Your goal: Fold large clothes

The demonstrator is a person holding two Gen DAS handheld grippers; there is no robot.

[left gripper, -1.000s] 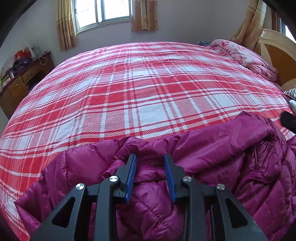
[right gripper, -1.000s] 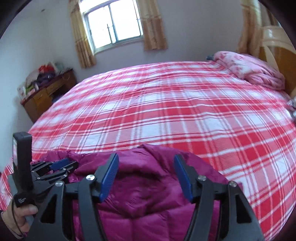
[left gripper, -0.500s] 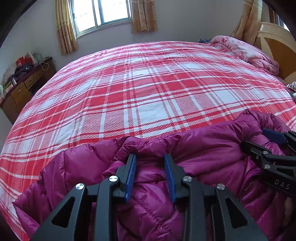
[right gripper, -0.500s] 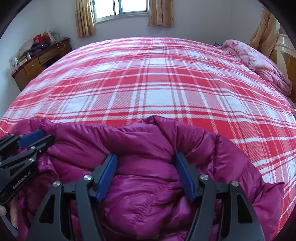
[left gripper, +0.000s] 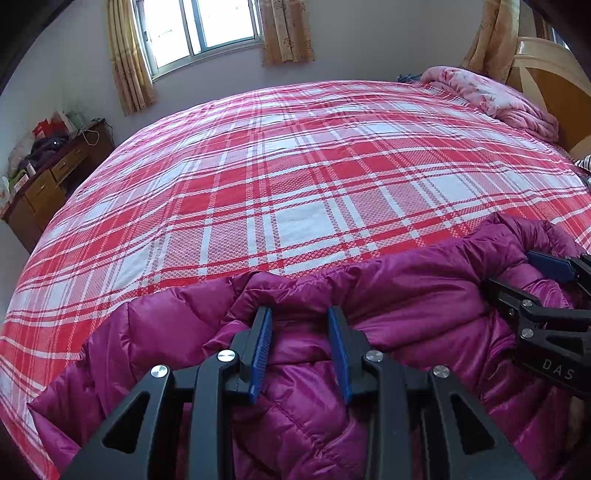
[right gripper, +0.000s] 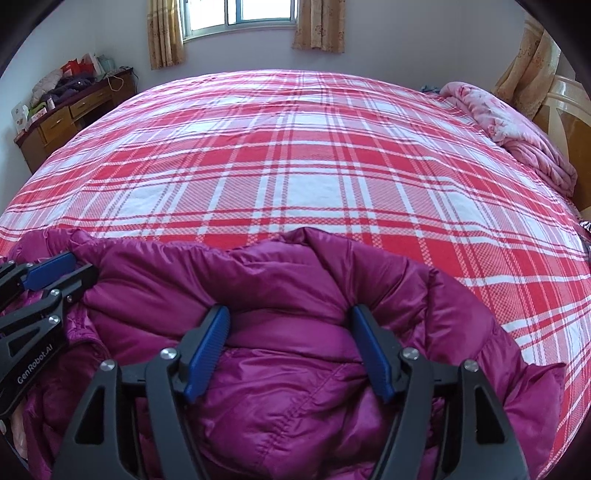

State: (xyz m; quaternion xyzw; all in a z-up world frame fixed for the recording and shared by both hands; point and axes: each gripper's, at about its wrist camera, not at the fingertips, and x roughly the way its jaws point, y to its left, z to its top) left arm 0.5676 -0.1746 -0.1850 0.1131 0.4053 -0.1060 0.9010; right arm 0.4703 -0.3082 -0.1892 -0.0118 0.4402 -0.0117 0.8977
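Bedspread: red-and-white plaid, covers the bed. Window at 12 o'clock, flanked by tan curtains. Wooden dresser at 10 o'clock, top cluttered. Pink quilt bunched at 2 o'clock beside the headboard.

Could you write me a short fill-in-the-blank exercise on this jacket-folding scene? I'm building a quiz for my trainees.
1. The puffy jacket on the bed is coloured ____.
2. The bedspread under it has a red and white ____ pattern.
3. The fingers of the right gripper carry pads coloured ____.
4. In the left wrist view, the left gripper pinches a fold of the ____.

Missing words: magenta (purple-pink); plaid (checked); blue; jacket.
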